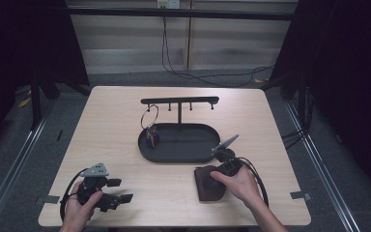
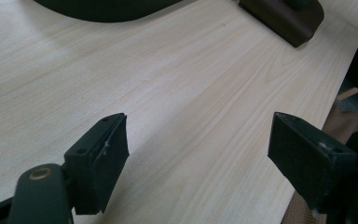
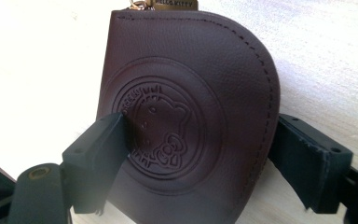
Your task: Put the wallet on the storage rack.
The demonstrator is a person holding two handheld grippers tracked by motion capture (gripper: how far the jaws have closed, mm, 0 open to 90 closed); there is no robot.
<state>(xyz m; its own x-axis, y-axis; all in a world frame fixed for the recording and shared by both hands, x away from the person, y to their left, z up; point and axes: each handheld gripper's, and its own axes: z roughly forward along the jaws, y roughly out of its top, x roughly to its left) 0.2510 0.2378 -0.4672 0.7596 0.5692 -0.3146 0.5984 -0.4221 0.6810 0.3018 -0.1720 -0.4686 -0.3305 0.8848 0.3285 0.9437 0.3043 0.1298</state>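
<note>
The right gripper (image 3: 198,163) is hovering over the brown leather pouch (image 1: 208,185) lying at the table's (image 1: 116,135) near edge, its 2 jaws spread wide, straddling it, gripping nothing. The left gripper (image 2: 198,163) is resting gaping, empty. Keys (image 1: 151,137) are dangling from the black stand (image 1: 179,101).

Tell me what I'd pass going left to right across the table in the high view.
Left claw → key ring hanging from the rack → black tray → brown pouch → right claw over the pouch.
</note>
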